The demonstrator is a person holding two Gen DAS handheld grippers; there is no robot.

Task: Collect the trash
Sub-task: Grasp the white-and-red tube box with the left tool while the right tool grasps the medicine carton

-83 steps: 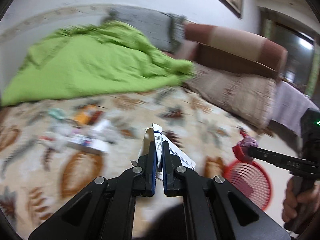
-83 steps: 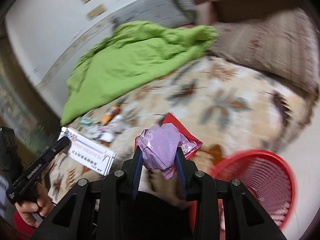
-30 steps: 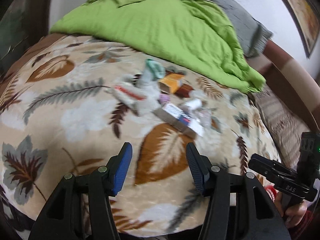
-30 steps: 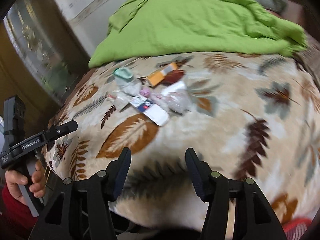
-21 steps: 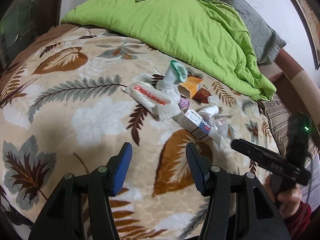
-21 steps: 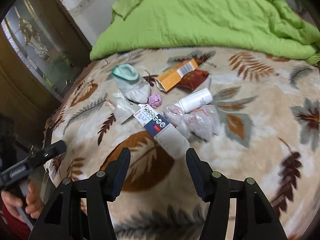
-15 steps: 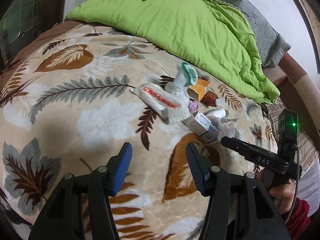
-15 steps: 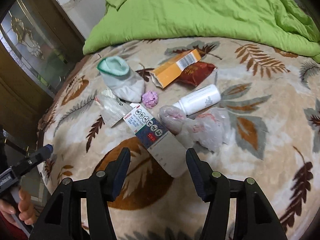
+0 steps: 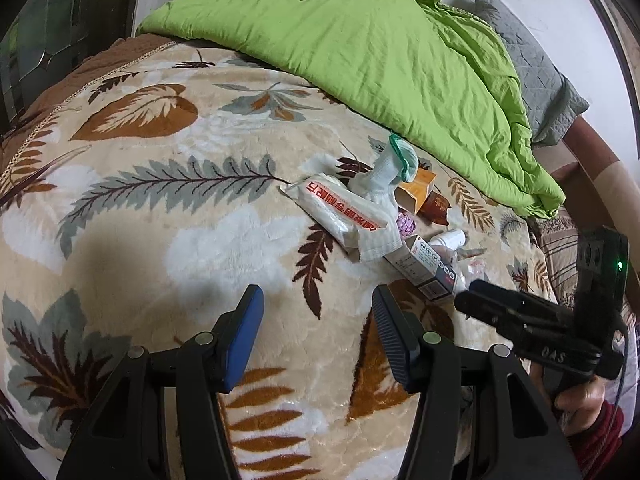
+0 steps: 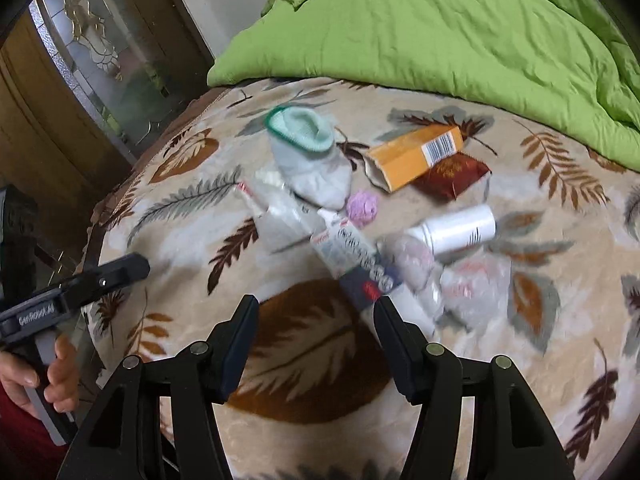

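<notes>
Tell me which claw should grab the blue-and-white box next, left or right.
Right, probably. The right claw is open and empty, and the box lies just ahead of its tips. The left claw, also open and empty, has bare blanket ahead, with the box off to its right.

We see bare leaf-patterned plush blanket (image 9: 168,240) ahead of both grippers; the rumpled green duvet (image 10: 440,28) walls off the clustered litter behind.
</notes>
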